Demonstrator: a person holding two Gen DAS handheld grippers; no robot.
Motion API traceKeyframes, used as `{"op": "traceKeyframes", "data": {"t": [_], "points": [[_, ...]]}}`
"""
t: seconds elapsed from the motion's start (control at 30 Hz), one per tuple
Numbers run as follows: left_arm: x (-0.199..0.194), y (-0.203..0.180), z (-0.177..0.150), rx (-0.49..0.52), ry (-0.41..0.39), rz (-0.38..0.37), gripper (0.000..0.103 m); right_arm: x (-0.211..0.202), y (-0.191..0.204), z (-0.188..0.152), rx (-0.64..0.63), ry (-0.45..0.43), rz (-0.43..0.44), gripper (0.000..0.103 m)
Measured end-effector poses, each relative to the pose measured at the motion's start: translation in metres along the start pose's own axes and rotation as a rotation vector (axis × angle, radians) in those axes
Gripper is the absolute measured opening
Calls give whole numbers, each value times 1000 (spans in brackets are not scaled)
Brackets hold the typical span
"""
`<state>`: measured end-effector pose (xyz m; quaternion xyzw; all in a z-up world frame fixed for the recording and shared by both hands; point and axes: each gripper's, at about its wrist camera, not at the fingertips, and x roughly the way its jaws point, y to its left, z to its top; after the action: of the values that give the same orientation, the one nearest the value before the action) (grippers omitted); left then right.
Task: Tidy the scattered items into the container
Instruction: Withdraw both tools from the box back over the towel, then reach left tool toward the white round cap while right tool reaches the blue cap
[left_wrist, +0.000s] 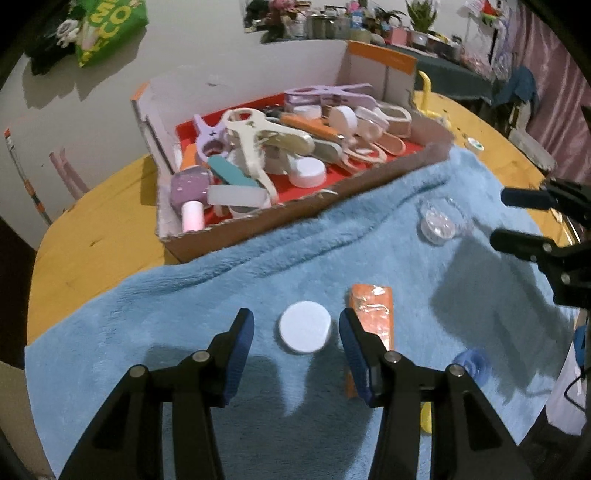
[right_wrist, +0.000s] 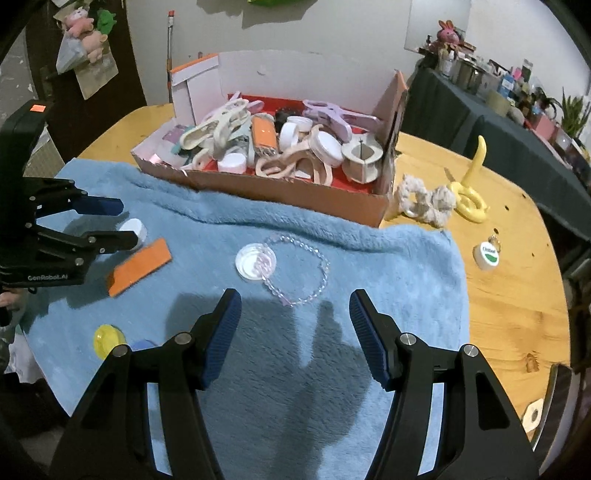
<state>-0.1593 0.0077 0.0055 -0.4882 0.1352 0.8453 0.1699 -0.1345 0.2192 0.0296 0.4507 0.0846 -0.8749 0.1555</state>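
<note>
Two tools hang over the fluffy blue towel, both parted and empty. Nearest the left tool, the flat white round plastic cap lies on the towel between its blue pads, which do not touch it. The cap looks light, rigid and smooth, so a pinch across its rim seems the safest hold; its low profile may let it sink into the pile. Just beside it lies the orange rectangular block, seemingly light, best taken across its narrow sides. The right tool stands fairly wide above the clear beaded bracelet, limp and slippery by the look of it, and the small clear round lid. Farther off, on the wooden surface, the cardboard box with red lining already holds many clips and caps.
</note>
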Motion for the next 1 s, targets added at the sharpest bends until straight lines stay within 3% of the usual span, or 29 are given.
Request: {"op": "traceKeyframes", "data": {"t": [0.73, 1.0], "points": [[17, 4, 5, 47, 43, -55, 51, 24, 16, 5, -111, 31, 38, 60], [18, 6, 7, 61, 39, -66, 50, 11, 37, -1, -102, 28, 111, 60]]}}
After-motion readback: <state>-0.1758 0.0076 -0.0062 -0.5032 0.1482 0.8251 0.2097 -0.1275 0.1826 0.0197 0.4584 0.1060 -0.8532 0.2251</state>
